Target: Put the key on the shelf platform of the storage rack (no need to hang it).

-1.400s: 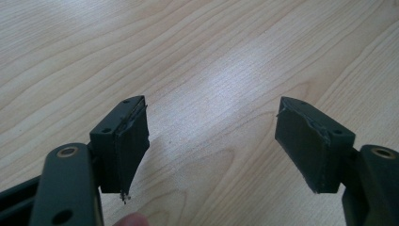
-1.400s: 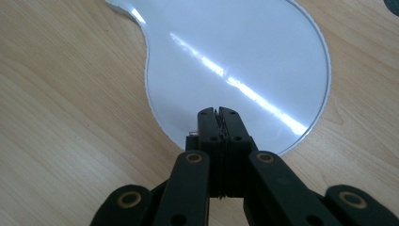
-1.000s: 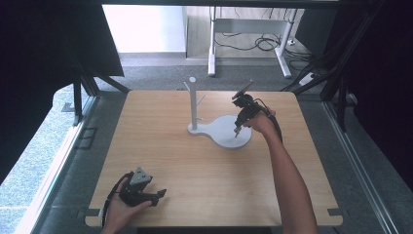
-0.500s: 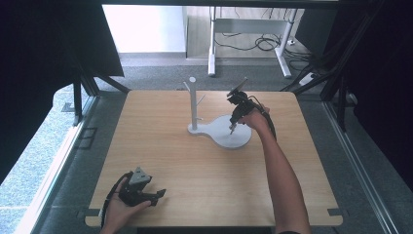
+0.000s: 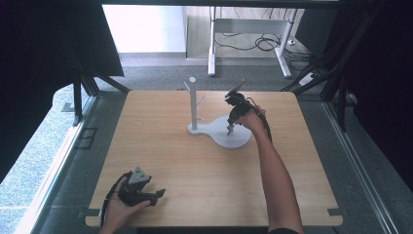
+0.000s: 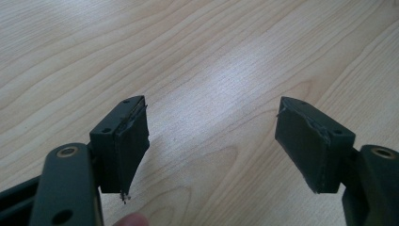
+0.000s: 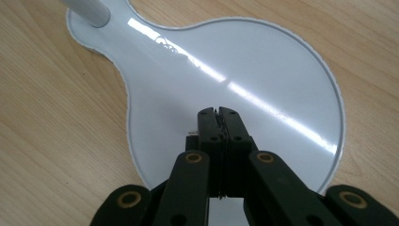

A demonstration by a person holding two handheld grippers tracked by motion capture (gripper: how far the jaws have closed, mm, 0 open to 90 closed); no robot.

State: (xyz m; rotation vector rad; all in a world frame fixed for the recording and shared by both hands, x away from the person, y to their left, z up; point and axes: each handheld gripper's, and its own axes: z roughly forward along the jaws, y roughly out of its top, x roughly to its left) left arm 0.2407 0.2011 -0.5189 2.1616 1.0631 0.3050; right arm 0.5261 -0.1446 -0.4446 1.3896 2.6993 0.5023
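A white stand has a flat pear-shaped base (image 5: 229, 138) (image 7: 244, 75) and an upright post (image 5: 193, 102) with short pegs. My right gripper (image 5: 229, 129) (image 7: 218, 112) points down just above the round part of the base, its jaws shut with nothing visible between them. My left gripper (image 5: 158, 194) (image 6: 211, 141) lies low near the table's front left corner, jaws wide open over bare wood with nothing between them.
The wooden table (image 5: 170, 161) is bare around the stand. Its front edge lies just under the left hand. A white desk frame (image 5: 248, 29) and cables stand on the floor beyond the far edge. Dark curtains hang on both sides.
My right gripper has moved down and toward the post, from above the base's far edge to just over its round part. The left gripper has kept still.
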